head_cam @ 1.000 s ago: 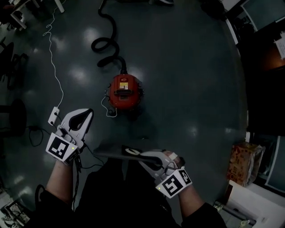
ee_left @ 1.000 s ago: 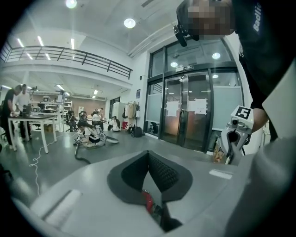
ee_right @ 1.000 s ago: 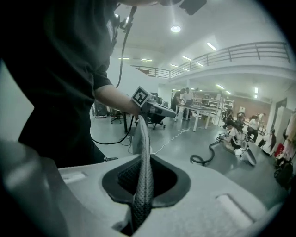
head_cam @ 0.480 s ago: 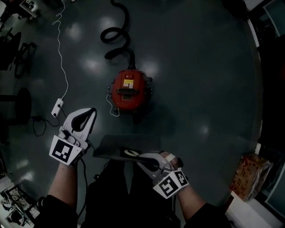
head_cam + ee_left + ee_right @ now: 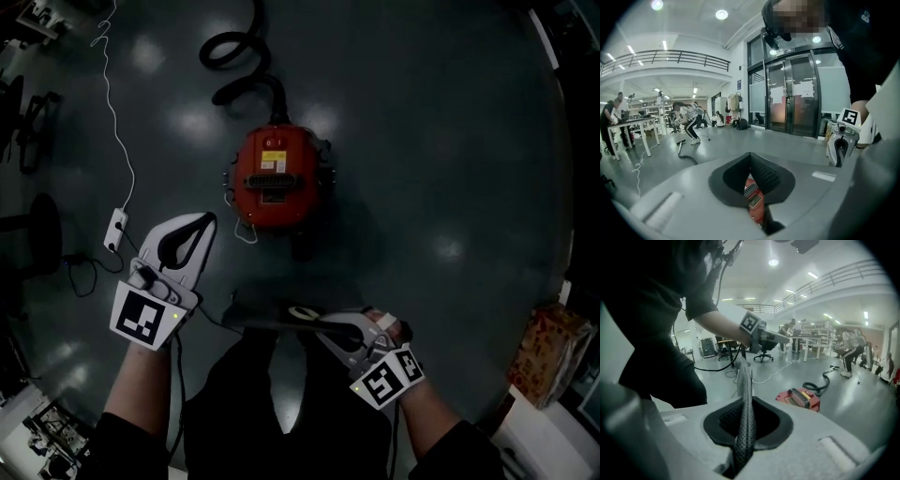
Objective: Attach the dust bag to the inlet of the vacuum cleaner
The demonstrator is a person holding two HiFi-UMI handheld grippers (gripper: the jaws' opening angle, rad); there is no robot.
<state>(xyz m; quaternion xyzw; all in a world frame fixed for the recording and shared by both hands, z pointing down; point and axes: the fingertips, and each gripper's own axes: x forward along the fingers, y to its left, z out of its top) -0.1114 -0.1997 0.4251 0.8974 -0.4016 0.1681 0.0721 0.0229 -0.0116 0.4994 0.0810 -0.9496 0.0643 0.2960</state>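
The red vacuum cleaner (image 5: 277, 178) stands on the dark floor ahead of me, its black hose (image 5: 239, 70) curling away behind it. The dust bag (image 5: 281, 317) is a flat dark sheet with a white-ringed hole, held level below the vacuum in the head view. My right gripper (image 5: 330, 328) is shut on the bag's right edge; in the right gripper view the bag (image 5: 743, 376) stands edge-on between the pads, with the vacuum (image 5: 799, 398) beyond. My left gripper (image 5: 200, 223) is shut and holds nothing. Through its closed jaws (image 5: 751, 164) a sliver of the red vacuum (image 5: 753, 201) shows.
A white power strip (image 5: 115, 230) with its cord lies on the floor left of the vacuum. A brown box (image 5: 551, 347) sits at the right edge. Chairs and desks stand at the far left (image 5: 23, 112). People (image 5: 686, 117) move in the background by tables, and glass doors (image 5: 792, 93) close off the far wall.
Both grippers have sunk toward the floor and the vacuum now looks larger and nearer. The dust bag has stayed in the right gripper; the left stays shut and holds nothing.
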